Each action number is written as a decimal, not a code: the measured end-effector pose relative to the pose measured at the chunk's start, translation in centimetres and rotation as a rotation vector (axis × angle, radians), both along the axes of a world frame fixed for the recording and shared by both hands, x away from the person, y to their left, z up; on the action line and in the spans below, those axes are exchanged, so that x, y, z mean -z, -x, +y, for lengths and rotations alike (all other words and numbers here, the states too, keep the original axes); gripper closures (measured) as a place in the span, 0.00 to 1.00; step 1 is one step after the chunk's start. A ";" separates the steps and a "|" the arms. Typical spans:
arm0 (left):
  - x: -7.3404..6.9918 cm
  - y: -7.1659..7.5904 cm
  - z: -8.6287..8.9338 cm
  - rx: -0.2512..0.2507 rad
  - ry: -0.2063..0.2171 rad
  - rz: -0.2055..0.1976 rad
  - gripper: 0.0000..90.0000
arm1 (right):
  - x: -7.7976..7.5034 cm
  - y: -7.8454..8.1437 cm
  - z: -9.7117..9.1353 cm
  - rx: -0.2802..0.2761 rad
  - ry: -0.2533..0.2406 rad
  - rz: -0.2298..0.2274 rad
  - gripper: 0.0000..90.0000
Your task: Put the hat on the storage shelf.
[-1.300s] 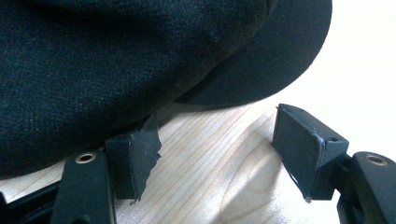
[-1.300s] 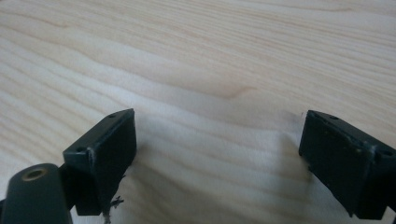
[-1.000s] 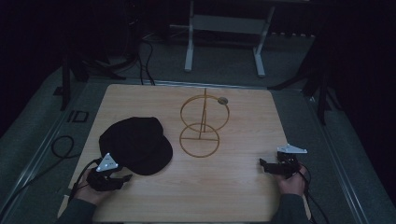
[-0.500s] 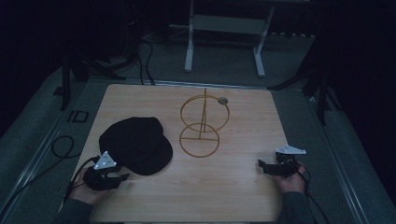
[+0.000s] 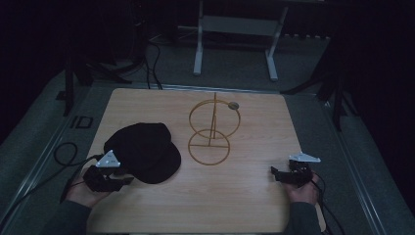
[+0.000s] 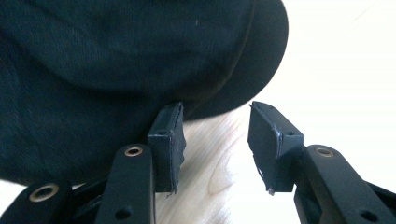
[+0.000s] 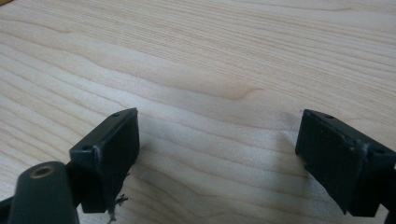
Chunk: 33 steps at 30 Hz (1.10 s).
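Your left gripper (image 6: pixel 215 140) has crept up to the black cap (image 5: pixel 144 149), jaws parted, empty | right gripper (image 7: pixel 217 161) wide open, idle on the table (image 5: pixel 244 205)

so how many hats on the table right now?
1. A black cap lies on the table's left side, just ahead of the left gripper, beside the gold wire stand. No other is seen.
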<state>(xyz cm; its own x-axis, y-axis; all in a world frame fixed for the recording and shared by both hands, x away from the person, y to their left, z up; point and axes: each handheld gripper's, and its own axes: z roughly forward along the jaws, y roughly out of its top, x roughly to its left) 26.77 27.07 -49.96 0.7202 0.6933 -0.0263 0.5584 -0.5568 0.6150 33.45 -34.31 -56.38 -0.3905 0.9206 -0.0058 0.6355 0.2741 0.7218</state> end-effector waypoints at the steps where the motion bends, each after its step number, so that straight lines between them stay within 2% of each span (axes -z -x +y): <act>1: -0.2 -0.1 -0.1 0.007 -0.004 -0.001 0.61 | 0.0 0.0 0.0 0.001 0.000 0.000 0.15; 8: -2.4 -0.9 -0.5 0.042 0.005 -0.009 0.61 | 0.0 0.0 0.0 0.009 -0.002 0.000 0.16; 11: -3.1 -1.6 -0.8 0.065 -0.013 -0.010 0.61 | 0.0 0.0 0.0 0.011 -0.003 0.001 0.16; 21: -3.5 -4.5 -2.4 0.123 -0.088 0.015 0.58 | 0.0 0.1 0.0 0.012 -0.002 0.000 0.16; 27: -4.3 -5.3 -3.9 0.158 -0.095 0.006 0.54 | 0.0 0.1 0.0 0.014 -0.002 0.000 0.16; 31: -4.8 -6.1 -4.8 0.174 -0.089 0.016 0.53 | 0.0 0.1 0.0 0.015 -0.002 0.000 0.16; 33: -4.9 -6.5 -5.3 0.180 -0.100 0.019 0.53 | 0.0 0.1 0.0 0.016 -0.001 0.000 0.16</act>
